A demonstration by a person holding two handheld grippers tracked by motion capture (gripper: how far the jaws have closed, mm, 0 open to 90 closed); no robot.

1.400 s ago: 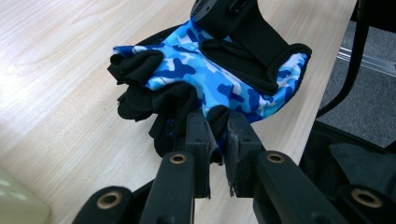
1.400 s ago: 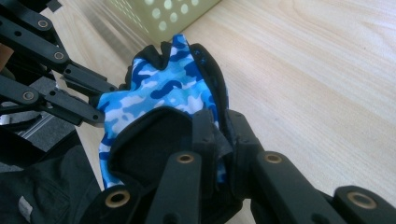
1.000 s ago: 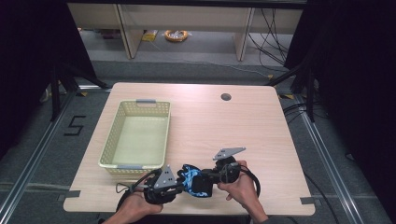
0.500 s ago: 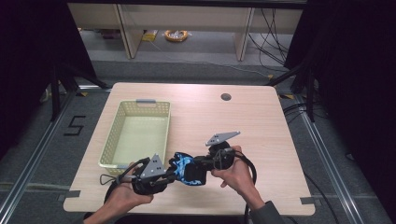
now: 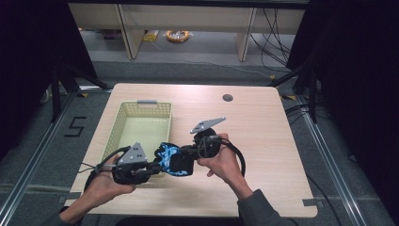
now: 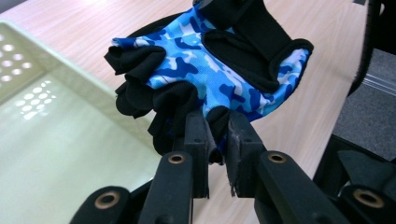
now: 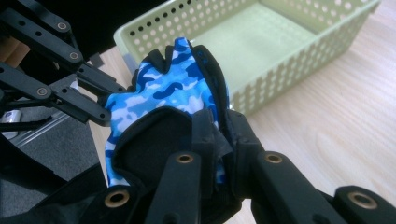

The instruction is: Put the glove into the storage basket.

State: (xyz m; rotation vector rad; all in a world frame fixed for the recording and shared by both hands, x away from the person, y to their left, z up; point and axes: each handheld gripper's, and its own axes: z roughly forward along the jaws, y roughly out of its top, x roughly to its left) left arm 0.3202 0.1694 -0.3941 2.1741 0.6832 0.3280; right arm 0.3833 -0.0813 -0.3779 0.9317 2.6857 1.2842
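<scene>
A blue camouflage glove (image 5: 173, 160) with black trim hangs between my two grippers, above the near right corner of the pale green basket (image 5: 123, 123). My left gripper (image 5: 153, 165) is shut on the glove's (image 6: 210, 70) black finger end; its jaws pinch the fabric in the left gripper view (image 6: 217, 140). From the right, my right gripper (image 5: 188, 153) is shut on the cuff edge of the glove (image 7: 159, 93), as its own view shows (image 7: 219, 135). The basket (image 7: 299, 28) is empty.
The wooden table (image 5: 263, 136) has a round cable hole (image 5: 227, 98) near its far edge. The basket's grey handle (image 5: 147, 101) faces away from me. Beyond the table are shelf legs and cables on the floor (image 5: 197, 52).
Both grippers have carried the glove away from the table's front edge and leftward, up toward the basket's near right corner. Both stayed shut on it.
</scene>
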